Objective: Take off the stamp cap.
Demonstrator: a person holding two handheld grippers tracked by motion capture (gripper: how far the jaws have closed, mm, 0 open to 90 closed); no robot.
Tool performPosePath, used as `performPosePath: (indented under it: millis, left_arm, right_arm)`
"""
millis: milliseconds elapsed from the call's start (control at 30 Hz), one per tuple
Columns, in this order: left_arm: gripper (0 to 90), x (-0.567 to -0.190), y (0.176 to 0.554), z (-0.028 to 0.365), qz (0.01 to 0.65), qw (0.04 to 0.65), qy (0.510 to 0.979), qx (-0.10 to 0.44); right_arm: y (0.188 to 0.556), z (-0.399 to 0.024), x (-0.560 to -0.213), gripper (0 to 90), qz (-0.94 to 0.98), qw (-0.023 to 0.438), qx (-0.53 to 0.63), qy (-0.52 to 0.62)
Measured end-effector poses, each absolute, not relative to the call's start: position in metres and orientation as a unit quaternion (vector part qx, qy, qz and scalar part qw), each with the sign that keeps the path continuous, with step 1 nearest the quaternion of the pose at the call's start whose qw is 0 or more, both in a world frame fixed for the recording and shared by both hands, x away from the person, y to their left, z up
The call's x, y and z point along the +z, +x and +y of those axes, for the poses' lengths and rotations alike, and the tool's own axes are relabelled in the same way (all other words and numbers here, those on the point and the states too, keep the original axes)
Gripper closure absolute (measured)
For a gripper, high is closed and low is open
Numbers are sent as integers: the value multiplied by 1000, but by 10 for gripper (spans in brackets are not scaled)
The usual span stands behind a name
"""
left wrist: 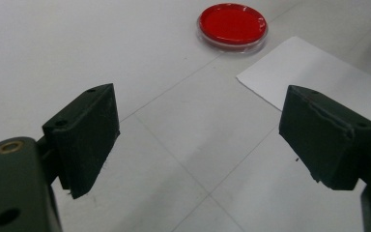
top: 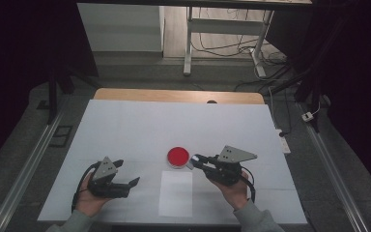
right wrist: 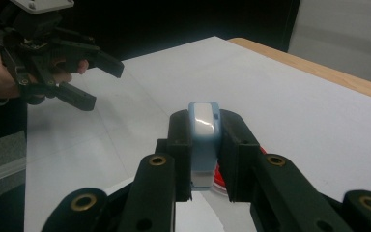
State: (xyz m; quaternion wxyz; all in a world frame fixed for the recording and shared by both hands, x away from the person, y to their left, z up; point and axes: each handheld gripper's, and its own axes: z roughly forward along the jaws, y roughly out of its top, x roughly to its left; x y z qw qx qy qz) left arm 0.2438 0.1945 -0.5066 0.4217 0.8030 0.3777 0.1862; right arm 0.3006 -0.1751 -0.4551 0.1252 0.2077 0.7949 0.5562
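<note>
Pale blue and white, a small plastic device [right wrist: 204, 140] sits clamped between the jaws of the right hand-held gripper [top: 196, 161], standing upright with its glossy white face turned up in the right gripper view. In the high view that gripper lies low over the white worktop [top: 125, 125], its tip just beside the right edge of a round dish with a red inside [top: 178, 157]; whether the device touches the dish cannot be told. A slice of the same red shows behind the jaws in the right gripper view.

A white sheet of paper [top: 176, 193] lies flat on the worktop just in front of the dish, between the person's two hands. The left hand-held gripper [top: 128, 180] is to the left of the sheet, jaws spread wide with nothing between them. In the left gripper view they point across the bare worktop toward the dish [left wrist: 232, 25] and a corner of the paper [left wrist: 314, 67], both well apart from them.
</note>
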Motion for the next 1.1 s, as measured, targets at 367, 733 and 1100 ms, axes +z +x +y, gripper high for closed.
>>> performPosePath:
  millis: [367,733,1100]
  left_arm:
    - [151,-500,248,176,360,428,809,182]
    - [152,-495,254,163,350,433,811,181]
    - [153,-493,259,152,343,436,813,178]
  right_arm:
    - [302,-172,-457,752,793,125,556,218]
    - [301,-169,-456,752,793,124,557,214]
    - [300,-168,-456,753,790,124,560,215]
